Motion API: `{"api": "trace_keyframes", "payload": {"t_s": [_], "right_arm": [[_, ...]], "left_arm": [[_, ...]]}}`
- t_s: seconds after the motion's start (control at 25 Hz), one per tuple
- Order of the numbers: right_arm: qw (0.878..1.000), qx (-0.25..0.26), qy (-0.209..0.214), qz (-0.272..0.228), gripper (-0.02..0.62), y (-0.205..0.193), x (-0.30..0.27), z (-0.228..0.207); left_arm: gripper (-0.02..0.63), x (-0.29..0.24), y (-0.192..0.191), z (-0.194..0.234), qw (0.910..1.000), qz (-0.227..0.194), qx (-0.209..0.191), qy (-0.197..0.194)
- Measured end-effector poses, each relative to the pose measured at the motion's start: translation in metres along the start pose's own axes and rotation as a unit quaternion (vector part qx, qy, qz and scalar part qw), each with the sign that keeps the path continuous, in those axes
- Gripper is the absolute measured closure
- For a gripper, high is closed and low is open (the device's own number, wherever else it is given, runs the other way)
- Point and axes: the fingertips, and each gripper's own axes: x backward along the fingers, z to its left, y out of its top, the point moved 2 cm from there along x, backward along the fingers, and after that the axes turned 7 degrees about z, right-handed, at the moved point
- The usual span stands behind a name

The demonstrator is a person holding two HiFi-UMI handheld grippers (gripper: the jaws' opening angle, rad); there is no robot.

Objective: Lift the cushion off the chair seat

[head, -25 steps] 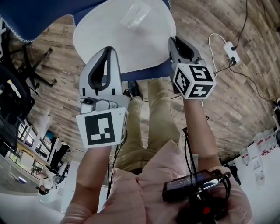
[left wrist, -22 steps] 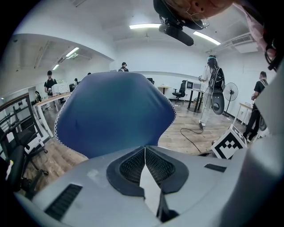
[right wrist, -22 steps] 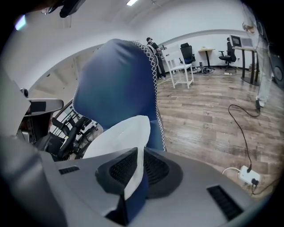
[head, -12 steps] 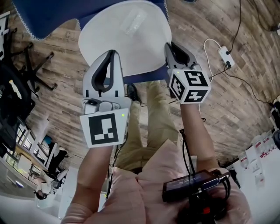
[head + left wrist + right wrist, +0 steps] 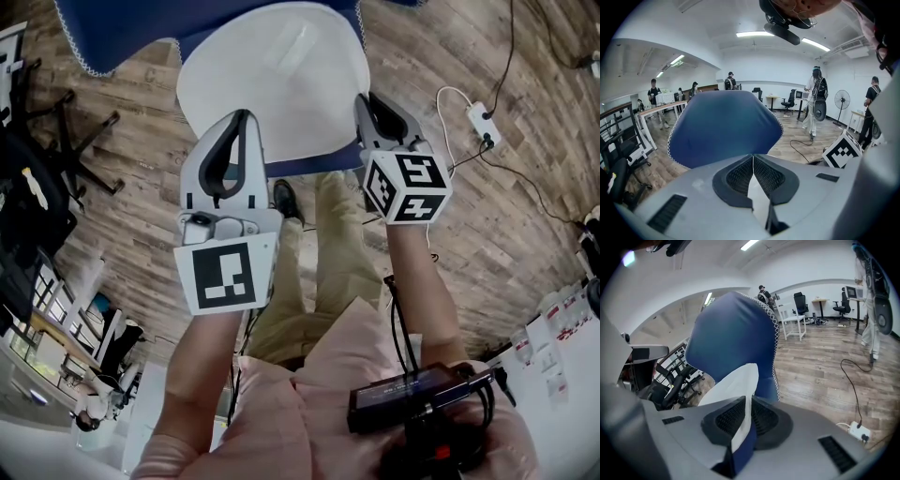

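The cushion [image 5: 272, 80] hangs in the air in front of me, white face toward the head camera, blue face with zigzag trim behind. My left gripper [image 5: 236, 131] is shut on its near left edge and my right gripper [image 5: 367, 105] is shut on its near right edge. In the left gripper view the blue side of the cushion [image 5: 724, 124] fills the middle beyond the left gripper [image 5: 753, 164], with a white sliver pinched between the pads. In the right gripper view the cushion [image 5: 733, 345] rises from the right gripper [image 5: 749, 416], white and blue layers clamped. No chair seat shows beneath it.
Wood floor lies below, with a white power strip [image 5: 485, 114] and cables at the right. Black office chairs [image 5: 56, 141] stand at the left. My legs and a shoe [image 5: 286, 195] are under the cushion. People [image 5: 814, 101] and a fan [image 5: 841, 101] stand far off.
The cushion has shifted a little to the right with both grippers holding it. Its blue part at the top left has swung further into view.
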Motion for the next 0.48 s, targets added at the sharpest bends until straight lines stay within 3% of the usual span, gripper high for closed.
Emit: {"api": "trace_keyframes", "payload": {"t_s": [0.48], "right_arm": [[1.0, 0.014, 0.006, -0.019, 0.558, 0.012, 0.039, 0.04]], "left_arm": [[0.592, 0.043, 0.029, 0.002, 0.9991, -0.042, -0.007, 0.006]]}}
